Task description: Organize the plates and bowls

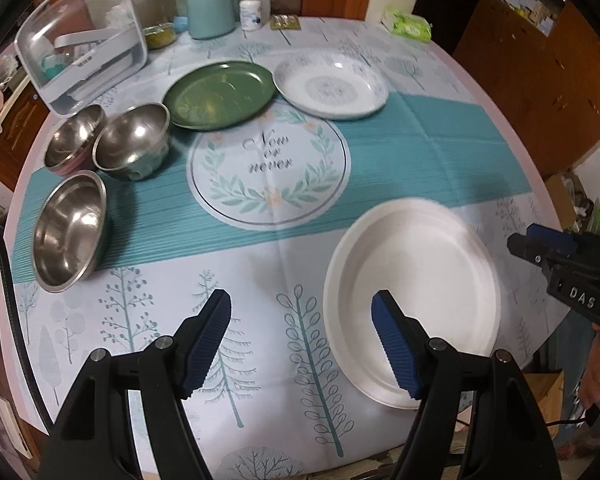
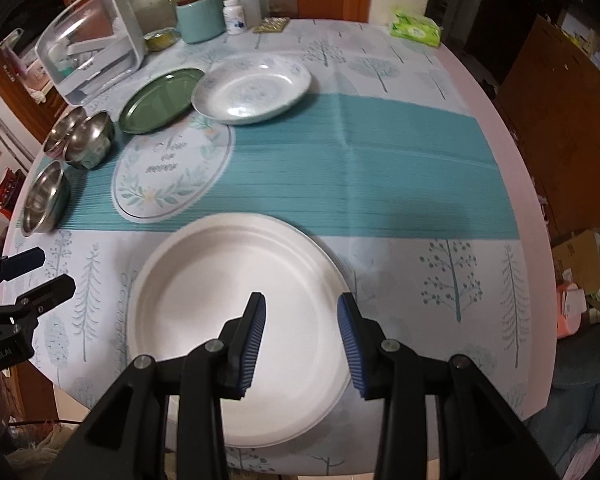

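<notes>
step: reaching for white plate | right gripper fingers apart above it; left gripper fingers apart beside it | next: likely close on rim

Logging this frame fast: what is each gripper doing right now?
Left gripper: open, holding nothing, above the patterned tablecloth.
Right gripper: open, holding nothing, over the round white paper plate.

Three bowls left, two plates behind, one plate nearest
</notes>
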A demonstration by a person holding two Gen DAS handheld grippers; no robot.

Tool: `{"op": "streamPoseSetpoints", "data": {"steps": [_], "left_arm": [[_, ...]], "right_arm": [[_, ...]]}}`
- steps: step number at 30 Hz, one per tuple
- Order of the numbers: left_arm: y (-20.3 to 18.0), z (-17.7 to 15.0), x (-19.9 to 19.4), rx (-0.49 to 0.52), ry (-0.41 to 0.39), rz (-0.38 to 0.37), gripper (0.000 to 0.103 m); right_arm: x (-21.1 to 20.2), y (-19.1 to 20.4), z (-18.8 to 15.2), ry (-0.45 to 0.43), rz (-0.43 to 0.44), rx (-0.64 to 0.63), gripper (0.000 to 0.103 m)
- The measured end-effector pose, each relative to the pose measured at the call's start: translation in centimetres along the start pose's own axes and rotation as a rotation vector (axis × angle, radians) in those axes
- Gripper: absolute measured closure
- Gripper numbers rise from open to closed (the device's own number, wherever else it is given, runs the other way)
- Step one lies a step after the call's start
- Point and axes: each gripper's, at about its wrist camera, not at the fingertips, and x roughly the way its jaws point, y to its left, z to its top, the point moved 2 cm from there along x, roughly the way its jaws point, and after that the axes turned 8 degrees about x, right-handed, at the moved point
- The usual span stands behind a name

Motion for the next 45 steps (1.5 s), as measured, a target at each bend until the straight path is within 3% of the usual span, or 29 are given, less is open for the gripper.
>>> {"op": "streamPoseSetpoints", "data": {"steps": [11,22,30,39,45], "left_arm": [[0.8,2.7,-4.5,-0.018,-0.098,0.026,0.024],[0.7,9.3,-6.0,0.052,-0.178,0.058,0.022],[1.8,14.3,-5.9,0.074,-0.223,0.039,0.022],[4.8,19.2,-3.6,0.064,-0.275,0.013,0.016],[5.9,21.8,2.8,0.026,-0.176,0.031,0.016]], "right_arm": [[-2.8,0.7,1.7,-0.070,0.039,-0.046,0.065],[-6.1,0.1,6.9,-0.177,0.001,-0.051,0.065],[-7.7,-0.6,10.4,-0.229,-0.051,-0.011,0.054],[-9.7,-1.0,14.5,-0.264,-0.189,0.024,0.054],[-7.0,-2.8,18.2,-0.241,-0.164,0.039,0.054]]}}
